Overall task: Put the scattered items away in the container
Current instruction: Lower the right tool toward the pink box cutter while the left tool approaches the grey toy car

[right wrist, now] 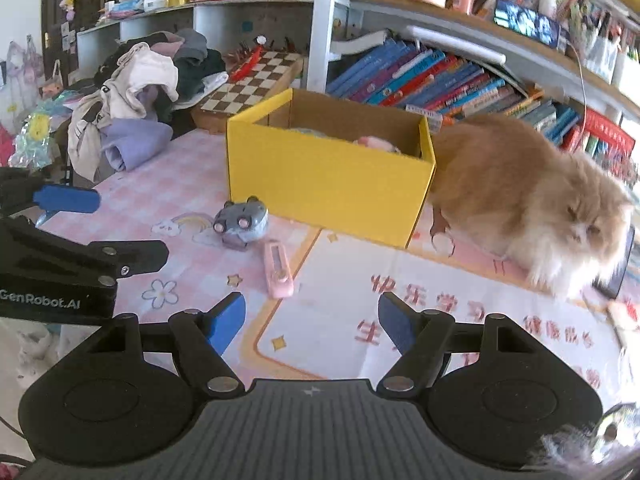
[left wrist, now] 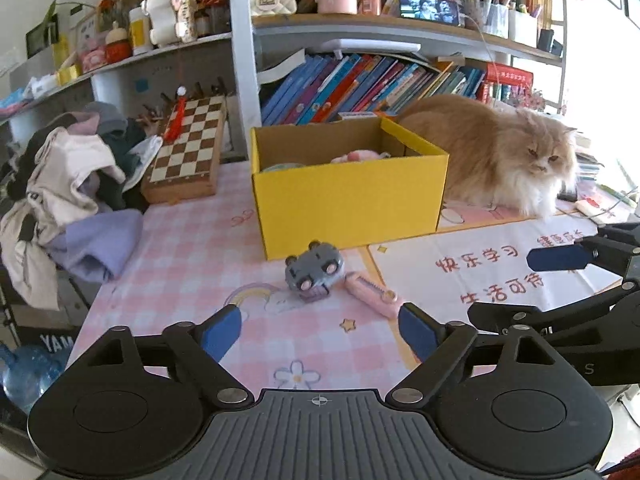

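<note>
A yellow cardboard box [left wrist: 348, 204] [right wrist: 324, 184] stands on the pink checked tablecloth with a pink soft item [left wrist: 356, 156] [right wrist: 374, 142] inside. In front of it lie a grey toy with pink wheels [left wrist: 314, 270] [right wrist: 240, 222] and a pink flat gadget [left wrist: 372, 294] [right wrist: 278, 274]. My left gripper [left wrist: 320, 332] is open just short of both, with nothing between its blue pads. My right gripper [right wrist: 312, 320] is open too, empty, to the right of the pink gadget. The right gripper's fingers [left wrist: 556, 258] show at the right edge of the left wrist view.
An orange long-haired cat [left wrist: 500, 152] [right wrist: 532, 196] sits right of the box. A pile of clothes [left wrist: 68, 188] [right wrist: 132, 100] and a chessboard [left wrist: 188, 148] [right wrist: 252, 80] lie left and behind. Bookshelves [left wrist: 360, 84] fill the back. A white printed mat [left wrist: 480, 272] covers the right.
</note>
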{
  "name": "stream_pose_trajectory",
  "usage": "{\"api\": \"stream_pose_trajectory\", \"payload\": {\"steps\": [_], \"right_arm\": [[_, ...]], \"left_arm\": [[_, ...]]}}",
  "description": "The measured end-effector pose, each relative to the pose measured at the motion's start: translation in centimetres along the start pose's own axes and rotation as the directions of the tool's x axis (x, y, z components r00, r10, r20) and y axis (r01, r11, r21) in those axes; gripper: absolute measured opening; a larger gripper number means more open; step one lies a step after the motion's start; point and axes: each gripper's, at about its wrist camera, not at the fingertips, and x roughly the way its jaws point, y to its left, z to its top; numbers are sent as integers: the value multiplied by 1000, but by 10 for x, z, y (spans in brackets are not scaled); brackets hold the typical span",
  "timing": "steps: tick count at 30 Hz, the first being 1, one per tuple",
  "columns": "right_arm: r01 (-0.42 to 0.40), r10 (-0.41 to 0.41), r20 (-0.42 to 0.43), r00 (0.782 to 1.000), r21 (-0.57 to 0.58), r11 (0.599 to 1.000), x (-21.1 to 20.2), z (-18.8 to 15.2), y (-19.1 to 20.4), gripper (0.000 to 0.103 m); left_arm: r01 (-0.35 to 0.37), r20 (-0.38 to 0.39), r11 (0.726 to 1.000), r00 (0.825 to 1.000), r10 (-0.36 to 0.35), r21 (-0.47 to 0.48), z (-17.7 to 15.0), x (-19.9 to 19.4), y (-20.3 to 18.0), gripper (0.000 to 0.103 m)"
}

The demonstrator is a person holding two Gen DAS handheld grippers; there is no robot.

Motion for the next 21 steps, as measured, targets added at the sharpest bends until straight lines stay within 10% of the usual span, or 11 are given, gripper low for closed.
{"api": "stream_pose_trajectory", "payload": {"steps": [21], "right_arm": [[-15, 15, -45, 999, -10, 1000, 18, -7, -1, 61]], "left_arm": [[-3, -41, 1000, 999, 3, -7, -8, 12, -4, 90]]}}
